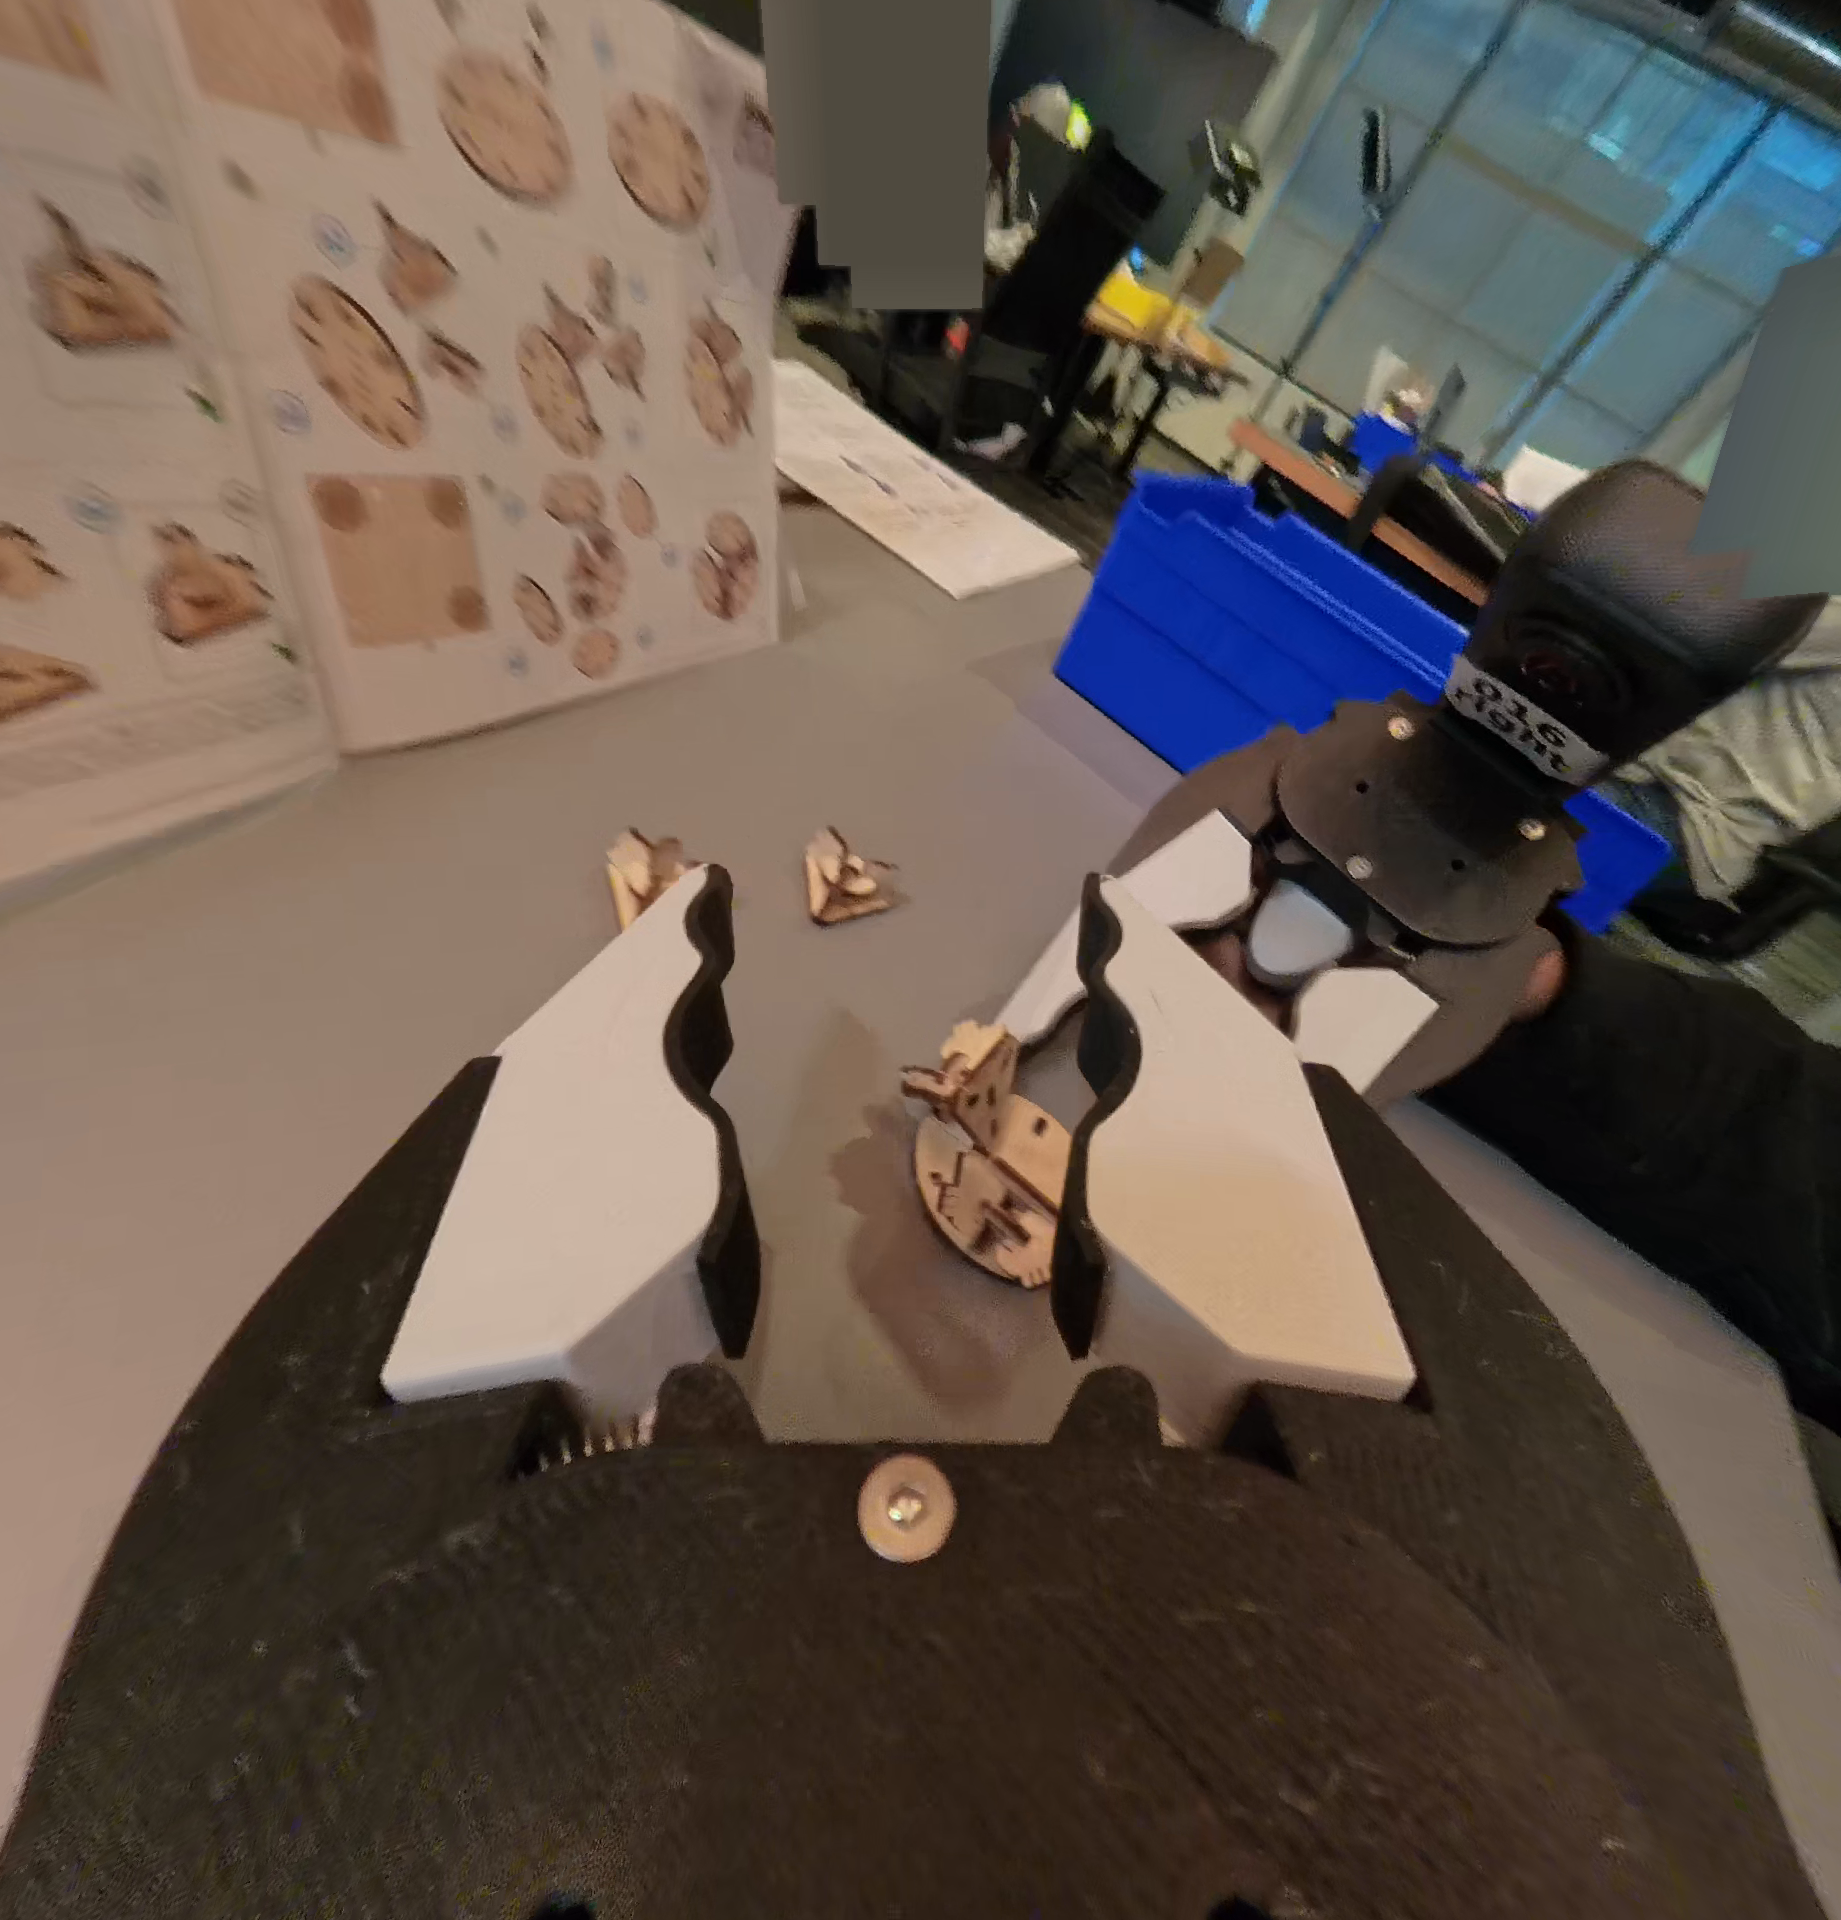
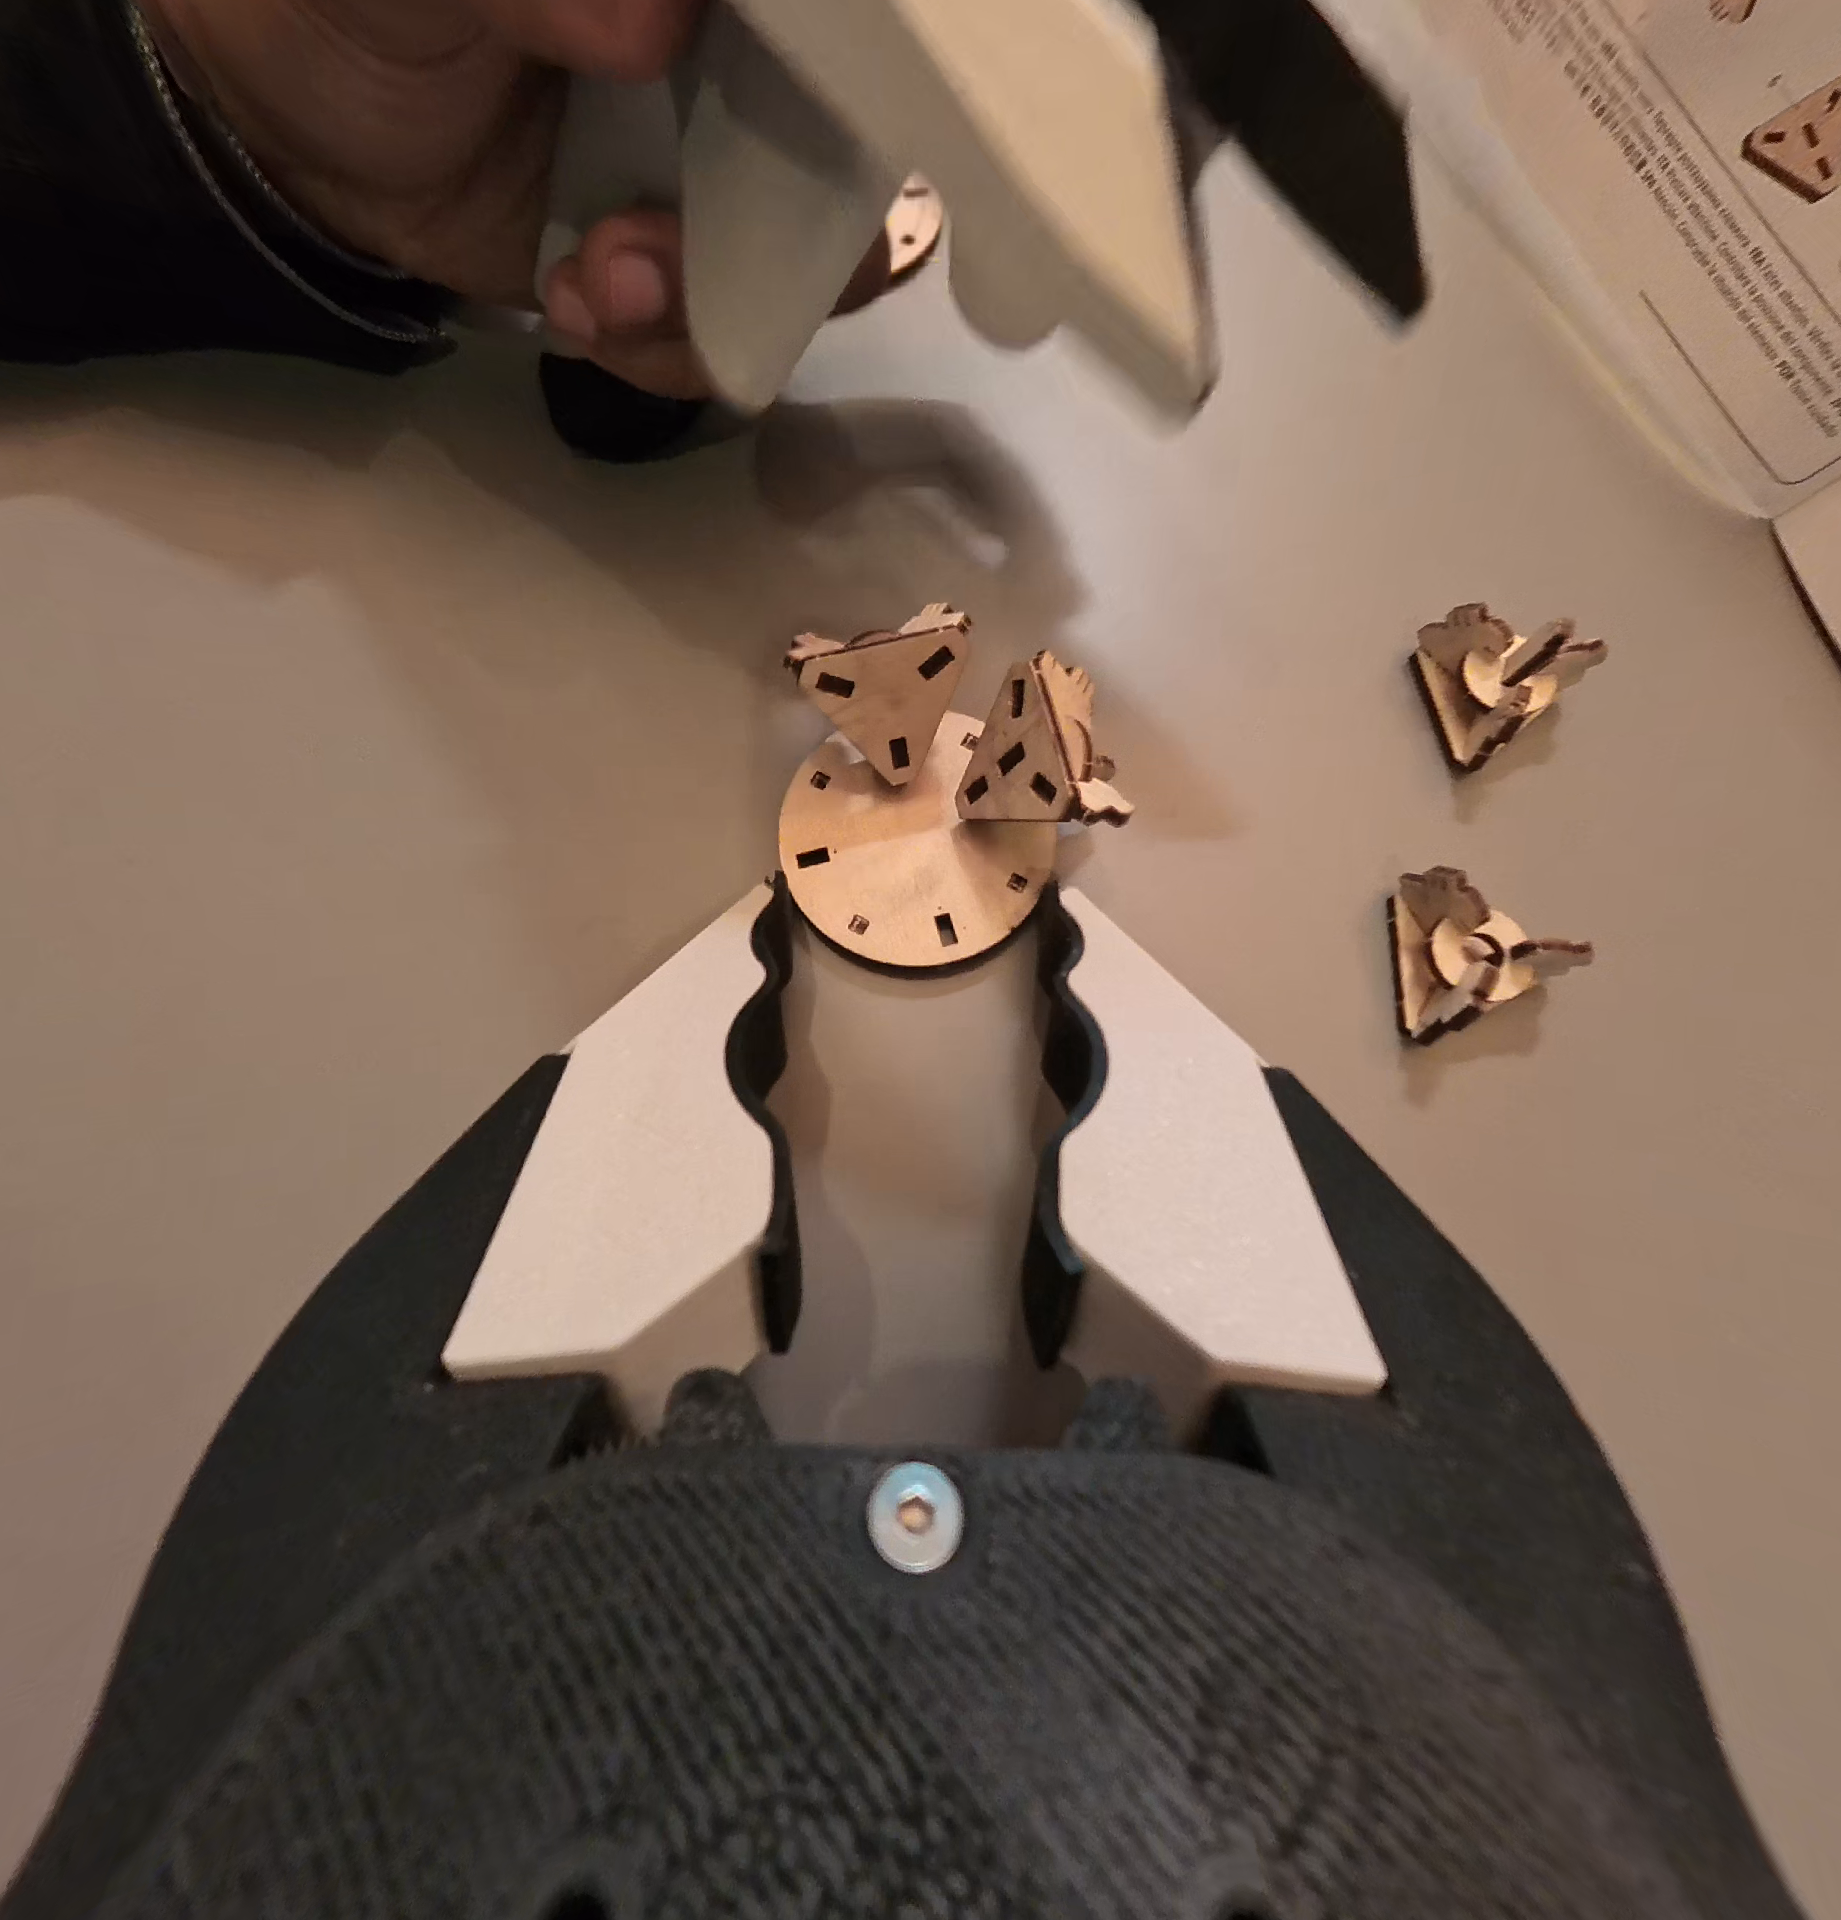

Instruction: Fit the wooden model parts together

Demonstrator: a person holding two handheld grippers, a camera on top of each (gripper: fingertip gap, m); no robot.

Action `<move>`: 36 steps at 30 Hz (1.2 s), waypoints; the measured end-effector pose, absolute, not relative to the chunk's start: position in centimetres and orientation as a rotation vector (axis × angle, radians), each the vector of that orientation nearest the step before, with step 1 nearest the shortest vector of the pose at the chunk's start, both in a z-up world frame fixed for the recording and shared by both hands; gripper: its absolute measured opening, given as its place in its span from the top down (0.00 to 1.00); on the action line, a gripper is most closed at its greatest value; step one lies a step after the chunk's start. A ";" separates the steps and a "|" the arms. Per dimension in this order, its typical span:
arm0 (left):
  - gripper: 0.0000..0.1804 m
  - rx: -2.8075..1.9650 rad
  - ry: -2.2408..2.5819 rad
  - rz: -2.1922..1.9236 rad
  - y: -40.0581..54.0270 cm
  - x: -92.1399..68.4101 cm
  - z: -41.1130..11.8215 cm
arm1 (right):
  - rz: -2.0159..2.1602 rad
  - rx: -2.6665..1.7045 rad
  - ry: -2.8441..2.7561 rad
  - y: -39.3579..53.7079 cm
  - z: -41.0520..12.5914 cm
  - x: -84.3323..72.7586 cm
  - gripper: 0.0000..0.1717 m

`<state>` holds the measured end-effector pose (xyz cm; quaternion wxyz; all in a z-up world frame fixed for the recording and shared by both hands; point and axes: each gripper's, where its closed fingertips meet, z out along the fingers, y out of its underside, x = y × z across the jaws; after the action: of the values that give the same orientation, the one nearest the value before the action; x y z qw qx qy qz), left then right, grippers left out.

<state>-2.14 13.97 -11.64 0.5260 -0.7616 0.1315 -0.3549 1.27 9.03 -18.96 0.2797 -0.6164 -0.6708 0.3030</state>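
Between the right gripper's [image 2: 916,914] fingertips sat a round wooden disc [image 2: 900,873], its rim caught at both sides by the black wavy pads [image 2: 765,945]; the clamp was on the edge, which left the slotted face free. Two triangular wooden pieces [image 2: 885,707] stood plugged upright into the disc's far half, tilted toward each other, so the disc was held face up to the camera, presumably to keep its slots reachable.

Left gripper [image 1: 905,904] hovered just beside and above the same assembly [image 1: 989,1153], jaws spread wide with nothing between the pads; the disc lay close to its right finger [image 1: 1103,1039], contact not certain. Motion blur on it in the right wrist view.

Two more triangular sub-assemblies [image 2: 1487,696] lay flat on the grey table [image 2: 272,831], well apart from the disc, side by side. A printed instruction sheet [image 1: 376,364] stood propped at the table's back edge, facing the work. A blue bin [image 1: 1259,613] sat beyond.
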 end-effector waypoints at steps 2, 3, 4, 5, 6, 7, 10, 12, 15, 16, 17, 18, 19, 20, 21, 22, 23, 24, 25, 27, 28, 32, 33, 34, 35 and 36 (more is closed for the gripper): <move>0.61 -1.754 0.281 -0.814 14.3 -3.2 -10.7 | 0.800 -1.617 -1.789 9.3 -18.6 1.2 0.73; 0.61 -1.726 0.254 -0.805 14.5 -3.8 -10.3 | 0.780 -1.572 -1.781 9.5 -18.2 1.2 0.73; 0.61 -1.705 0.227 -0.806 14.6 -4.2 -9.9 | 0.737 -1.511 -1.772 9.8 -17.8 1.2 0.73; 0.61 -1.687 0.202 -0.815 14.7 -4.6 -9.5 | 0.677 -1.440 -1.762 10.1 -17.3 1.1 0.73; 0.61 -1.671 0.177 -0.823 14.7 -5.0 -9.2 | 0.618 -1.367 -1.747 10.3 -16.6 1.1 0.74; 0.61 -1.657 0.153 -0.827 14.8 -5.4 -8.9 | 0.565 -1.303 -1.730 10.4 -15.8 1.0 0.74; 0.61 -1.653 0.122 -0.844 15.0 -5.8 -8.9 | 0.444 -1.174 -1.719 10.0 -14.4 0.8 0.74; 0.61 -1.676 0.125 -0.861 15.1 -5.6 -9.4 | 0.376 -1.121 -1.728 9.8 -14.3 0.6 0.76; 0.61 -1.698 0.139 -0.868 15.1 -5.2 -9.9 | 0.281 -0.991 -1.701 9.6 -13.2 0.8 1.00; 0.61 -1.702 0.146 -0.866 15.0 -5.1 -10.0 | 0.269 -0.979 -1.703 9.6 -13.2 0.8 1.00; 0.61 -1.705 0.153 -0.862 15.0 -5.0 -10.1 | 0.274 -0.991 -1.717 9.6 -13.5 0.7 1.00; 0.61 -1.709 0.159 -0.856 15.0 -4.9 -10.2 | 0.280 -1.011 -1.723 9.6 -13.8 0.7 1.00; 0.61 -1.713 0.163 -0.851 15.0 -4.9 -10.2 | 0.288 -1.021 -1.721 9.6 -13.9 0.6 1.00; 0.62 -1.716 0.166 -0.846 15.0 -4.9 -10.3 | 0.297 -1.030 -1.716 9.7 -14.0 0.6 1.00; 0.62 -1.718 0.168 -0.842 15.0 -4.9 -10.3 | 0.303 -1.044 -1.706 9.9 -14.1 0.7 1.00; 0.62 -1.716 0.167 -0.836 15.1 -5.0 -10.3 | 0.310 -1.065 -1.697 10.2 -14.2 0.7 0.99; 0.62 -1.712 0.164 -0.825 15.1 -5.2 -10.1 | 0.318 -1.091 -1.688 10.6 -14.3 0.8 0.97; 0.62 -1.709 0.161 -0.806 15.2 -5.6 -9.9 | 0.327 -1.117 -1.679 10.9 -14.4 0.9 0.95; 0.62 -1.709 0.155 -0.775 15.3 -6.2 -9.6 | 0.337 -1.140 -1.674 11.1 -14.6 0.9 0.94; 0.63 -1.708 0.131 -0.700 15.6 -8.1 -9.0 | 0.350 -1.180 -1.670 11.5 -15.0 1.0 0.92; 0.63 -1.708 0.109 -0.660 15.8 -9.3 -8.7 | 0.349 -1.196 -1.672 11.6 -15.3 1.0 0.91; 0.63 -1.826 0.029 -0.586 16.2 -13.0 -9.7 | 0.341 -1.250 -1.700 11.8 -16.6 1.0 0.88; 0.63 -1.889 0.034 -0.588 16.2 -13.3 -10.6 | 0.343 -1.258 -1.708 11.8 -16.8 1.0 0.88; 0.63 -1.947 0.053 -0.595 16.1 -13.4 -11.5 | 0.346 -1.266 -1.714 11.8 -17.1 1.0 0.87; 0.62 -1.996 0.090 -0.615 15.8 -13.1 -12.3 | 0.354 -1.276 -1.719 11.7 -17.3 1.0 0.87; 0.60 -2.024 0.150 -0.658 15.4 -12.4 -12.9 | 0.366 -1.286 -1.722 11.7 -17.4 0.9 0.87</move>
<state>-12.40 15.38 -12.90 0.4828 -0.8307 0.0614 -0.2702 0.94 11.67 -17.42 0.4625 -0.5232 -0.7002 0.1487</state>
